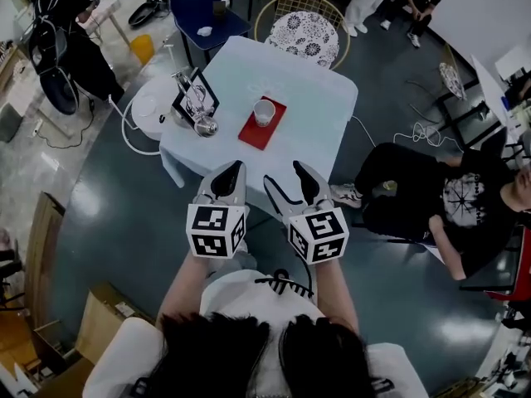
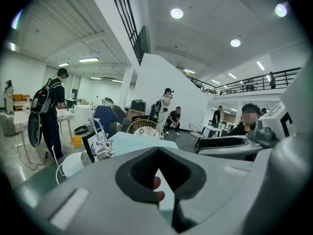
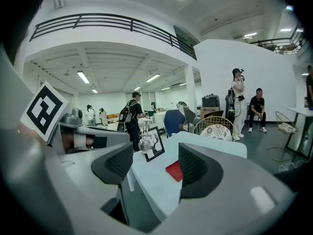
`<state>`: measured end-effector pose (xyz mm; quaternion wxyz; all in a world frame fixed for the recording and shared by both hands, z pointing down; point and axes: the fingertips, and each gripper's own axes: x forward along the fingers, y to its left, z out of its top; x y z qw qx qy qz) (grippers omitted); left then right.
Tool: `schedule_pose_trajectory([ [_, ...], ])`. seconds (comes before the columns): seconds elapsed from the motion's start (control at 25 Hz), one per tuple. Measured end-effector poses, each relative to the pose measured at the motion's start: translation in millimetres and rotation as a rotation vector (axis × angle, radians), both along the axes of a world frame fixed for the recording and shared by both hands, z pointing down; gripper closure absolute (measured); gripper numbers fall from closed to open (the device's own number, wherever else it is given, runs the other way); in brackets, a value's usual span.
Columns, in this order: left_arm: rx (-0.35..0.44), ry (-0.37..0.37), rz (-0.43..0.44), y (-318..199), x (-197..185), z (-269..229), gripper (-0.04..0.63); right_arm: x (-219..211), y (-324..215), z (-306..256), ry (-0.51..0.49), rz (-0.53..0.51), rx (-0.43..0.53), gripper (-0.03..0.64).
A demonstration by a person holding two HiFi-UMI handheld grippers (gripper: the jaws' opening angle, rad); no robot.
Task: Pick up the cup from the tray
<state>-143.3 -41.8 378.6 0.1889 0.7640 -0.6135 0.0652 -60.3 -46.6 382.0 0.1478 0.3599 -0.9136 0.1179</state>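
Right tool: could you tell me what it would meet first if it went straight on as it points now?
Probably the table's near edge, with the tray beyond; depth is unclear.

This is a big open hall used as a lab or workspace. It has a high white ceiling with round lights (image 2: 177,13), a railed mezzanine (image 3: 112,23) and a glossy grey floor (image 1: 124,214). A cloth-covered counter (image 1: 315,98) with a wire chair (image 1: 303,23) stands among other tables (image 2: 210,129). Loose cables (image 1: 412,133), cardboard boxes (image 1: 99,322) and a person wearing a backpack (image 1: 70,27) point to test work, not a home.
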Motion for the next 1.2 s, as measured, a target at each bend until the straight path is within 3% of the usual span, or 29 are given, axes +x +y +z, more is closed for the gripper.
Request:
schedule_pose_trajectory([
  [0.56,-0.038,-0.023,0.028,-37.1,-33.3,9.7,0.595,-9.1,-45.3,-6.4,-0.028,0.081,0.026,0.288],
  [0.8,-0.06,0.057,0.048,-56.9,-30.4,18.6,0.595,-17.1,-63.3,-3.6,0.012,0.018,0.043,0.272],
  [1.2,-0.134,0.072,0.01,-90.8,-22.8,55.7,0.595,-35.3,-113.7,22.0,0.058,-0.025,0.061,0.233],
])
